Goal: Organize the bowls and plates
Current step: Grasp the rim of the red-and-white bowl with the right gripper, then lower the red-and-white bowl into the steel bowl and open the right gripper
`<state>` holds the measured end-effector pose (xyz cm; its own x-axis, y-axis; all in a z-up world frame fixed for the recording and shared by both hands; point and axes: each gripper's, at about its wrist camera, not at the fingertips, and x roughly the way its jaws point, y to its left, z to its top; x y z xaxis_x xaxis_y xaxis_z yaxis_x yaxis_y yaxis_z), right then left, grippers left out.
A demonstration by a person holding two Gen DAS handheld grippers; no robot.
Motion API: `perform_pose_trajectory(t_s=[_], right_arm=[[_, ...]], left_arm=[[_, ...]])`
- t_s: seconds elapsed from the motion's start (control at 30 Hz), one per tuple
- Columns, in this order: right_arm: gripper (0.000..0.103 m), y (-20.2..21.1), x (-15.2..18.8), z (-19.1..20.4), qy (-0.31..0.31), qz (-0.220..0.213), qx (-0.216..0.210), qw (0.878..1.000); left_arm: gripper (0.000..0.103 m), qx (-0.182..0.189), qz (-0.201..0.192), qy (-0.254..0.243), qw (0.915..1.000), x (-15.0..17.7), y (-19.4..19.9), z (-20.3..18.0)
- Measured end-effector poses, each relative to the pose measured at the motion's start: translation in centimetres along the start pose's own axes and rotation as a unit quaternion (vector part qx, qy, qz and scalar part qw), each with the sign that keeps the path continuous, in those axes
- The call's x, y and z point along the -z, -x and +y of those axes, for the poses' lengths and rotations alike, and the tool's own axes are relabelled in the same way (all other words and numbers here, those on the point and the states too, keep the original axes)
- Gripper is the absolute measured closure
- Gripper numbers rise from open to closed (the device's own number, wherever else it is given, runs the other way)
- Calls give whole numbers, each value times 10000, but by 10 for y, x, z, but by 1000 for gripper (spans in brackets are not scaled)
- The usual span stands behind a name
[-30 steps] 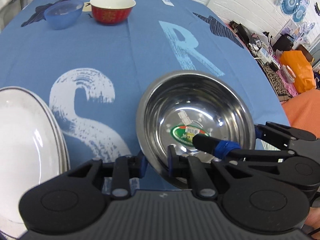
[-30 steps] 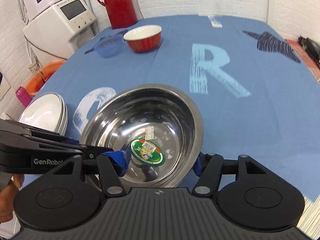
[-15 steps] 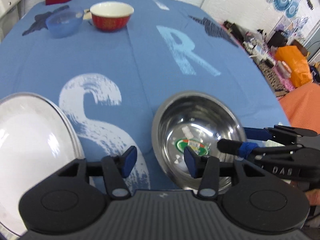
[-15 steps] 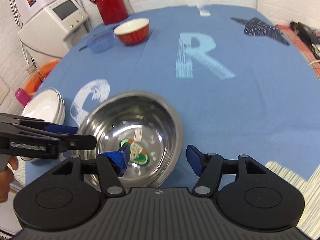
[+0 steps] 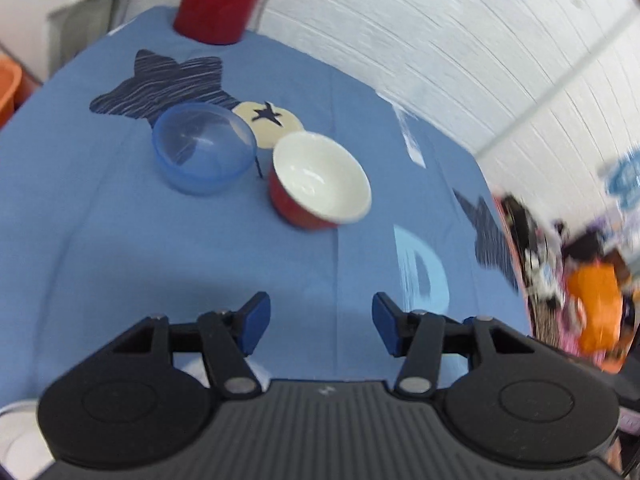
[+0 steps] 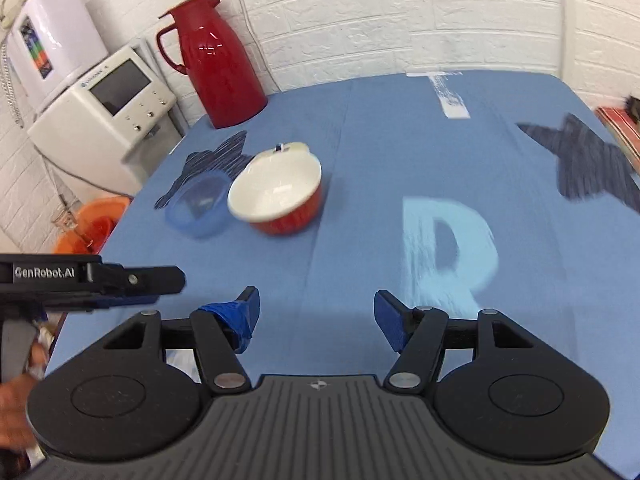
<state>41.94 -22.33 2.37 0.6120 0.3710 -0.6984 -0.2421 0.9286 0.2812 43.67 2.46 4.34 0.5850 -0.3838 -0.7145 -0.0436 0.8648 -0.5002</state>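
Red bowl [image 5: 320, 182], white inside, is sitting upright on the blue tablecloth [image 5: 120, 248] toward the far left of the table. Blue translucent bowl [image 5: 204, 148] is sitting just to its left, the 2 rims close together; whether they are touching cannot be told. A round cream patch with a dark star [image 5: 267, 120], seemingly printed on the cloth, is showing behind the 2 bowls, and a dark striped star print [image 5: 168, 80] is lying beyond the blue bowl.

Left gripper [image 5: 320, 322] is hovering over bare cloth on the near side of the 2 bowls, its blue-padded fingers [image 5: 256, 316] spread wide and gripping nothing. Right gripper [image 6: 316, 318] is hovering beside it over the near cloth, its fingers likewise spread wide and empty, one pad [image 6: 234, 316] wrapped in blue tape. In the right wrist view the left gripper's body is reaching in from the left edge, with part of a hand [image 6: 16, 396] showing below it.

A pale letter R [image 6: 448, 248] is printed on the cloth to the right of the bowls. Red thermos jug [image 6: 216, 60] is standing at the far left corner of the table by the white brick wall [image 6: 440, 12]. White appliance with a screen [image 6: 112, 112] is standing off the table's left side, with an orange basin [image 6: 92, 224] below it. The left wrist view is blurred at its right edge.
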Motion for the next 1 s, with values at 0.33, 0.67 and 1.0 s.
perform_pose_trajectory(t_s=[0.33, 0.67, 1.0], right_arm=[[53, -133, -86, 22, 1104, 484, 555, 9912], [83, -163, -82, 17, 783, 729, -155, 9941], [80, -102, -34, 28, 777, 849, -109, 9933]], left_arm=[[49, -686, -116, 820, 9942, -54, -77, 10], [92, -690, 157, 713, 9949, -61, -99, 19], [100, -674, 248, -198, 9972, -19, -52, -7]])
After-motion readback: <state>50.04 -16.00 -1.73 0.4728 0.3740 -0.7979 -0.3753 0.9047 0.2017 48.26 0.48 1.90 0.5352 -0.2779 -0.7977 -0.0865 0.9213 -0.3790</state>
